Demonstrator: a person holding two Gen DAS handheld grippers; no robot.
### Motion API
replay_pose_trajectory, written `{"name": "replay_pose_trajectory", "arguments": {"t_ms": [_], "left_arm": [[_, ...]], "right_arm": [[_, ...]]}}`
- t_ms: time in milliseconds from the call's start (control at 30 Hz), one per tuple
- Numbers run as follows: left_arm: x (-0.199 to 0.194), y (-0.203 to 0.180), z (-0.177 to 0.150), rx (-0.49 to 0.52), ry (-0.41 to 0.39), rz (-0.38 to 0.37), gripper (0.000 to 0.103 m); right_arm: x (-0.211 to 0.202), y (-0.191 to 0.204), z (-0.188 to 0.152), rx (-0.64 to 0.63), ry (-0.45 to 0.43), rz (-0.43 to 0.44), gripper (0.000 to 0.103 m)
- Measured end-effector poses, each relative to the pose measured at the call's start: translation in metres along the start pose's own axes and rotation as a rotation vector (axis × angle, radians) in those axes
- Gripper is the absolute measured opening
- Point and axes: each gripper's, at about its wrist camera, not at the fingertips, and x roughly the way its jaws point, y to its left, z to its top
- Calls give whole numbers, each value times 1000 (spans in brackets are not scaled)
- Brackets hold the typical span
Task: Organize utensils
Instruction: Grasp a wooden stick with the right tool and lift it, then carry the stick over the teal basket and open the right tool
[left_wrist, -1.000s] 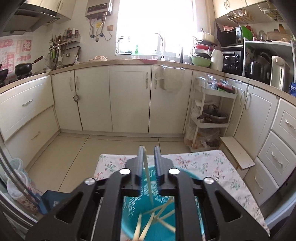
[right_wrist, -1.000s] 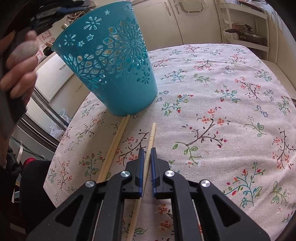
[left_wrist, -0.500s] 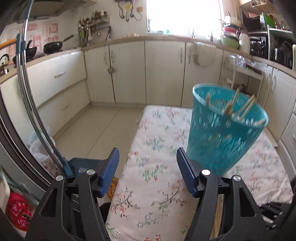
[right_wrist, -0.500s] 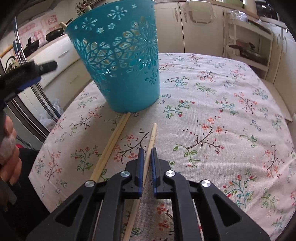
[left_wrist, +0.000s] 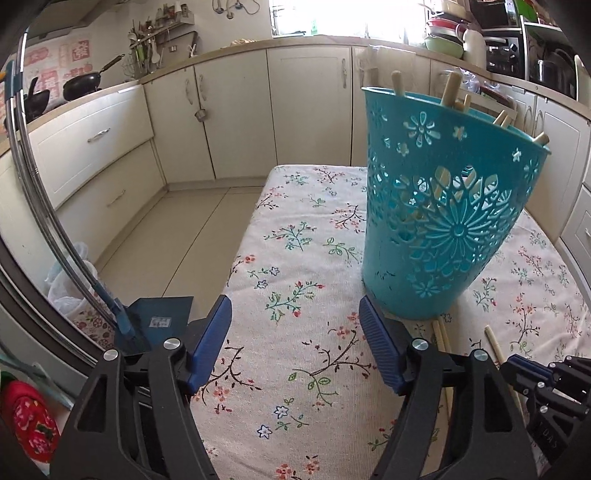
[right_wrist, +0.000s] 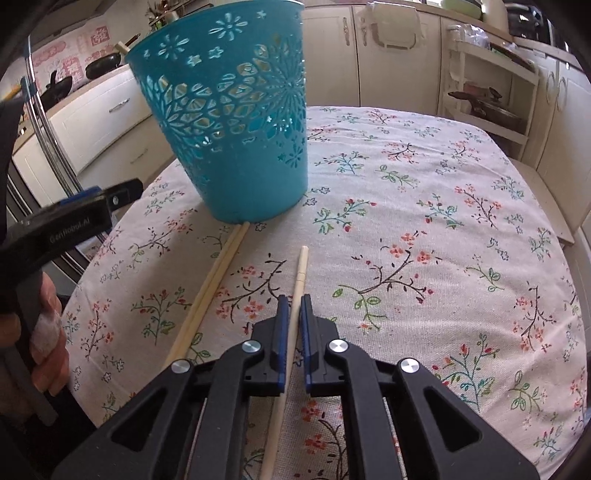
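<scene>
Since a second ago, my left gripper (left_wrist: 295, 339) has let go of the chopstick it held over the teal basket (left_wrist: 439, 221) and dropped low beside it; the basket now rises up and to its right instead of lying under it.

From the left wrist, I see the jaws wide apart and opening further, with only the flowered tablecloth (left_wrist: 295, 258) between them. The basket stands on the cloth just past the right blue pad, tilted a little, with several chopstick ends (left_wrist: 452, 86) poking above its rim. Two loose chopsticks (left_wrist: 441, 332) show at its foot, and my right gripper (left_wrist: 546, 384) sits at the lower right edge.

From the right wrist, the right gripper (right_wrist: 291, 321) is clamped shut on a single chopstick (right_wrist: 301, 269), whose tip runs forward toward the basket (right_wrist: 236, 122) but stops short of it. A pair of chopsticks (right_wrist: 218, 273) lies just left of it, their far ends touching the basket's base. The left gripper (right_wrist: 85, 214) and the hand (right_wrist: 44, 339) holding it are at the left edge.
</scene>
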Motion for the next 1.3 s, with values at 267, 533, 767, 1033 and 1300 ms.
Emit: {"name": "replay_pose_trajectory", "arguments": {"t_ms": [267, 533, 767, 1033, 1300], "left_arm": [[8, -6, -4, 25, 29, 9, 71], [15, -9, -6, 38, 58, 14, 74], [23, -8, -8, 30, 93, 7, 76], [27, -9, -8, 33, 107, 8, 76], [31, -6, -9, 19, 120, 6, 76]], "right_arm": [[-2, -22, 3, 138, 25, 116, 6], [-26, -33, 15, 226, -41, 256, 6], [-60, -39, 32, 297, -144, 371, 6], [-116, -50, 72, 313, -307, 444, 6], [-168, -40, 131, 248, -445, 489, 6]]}}
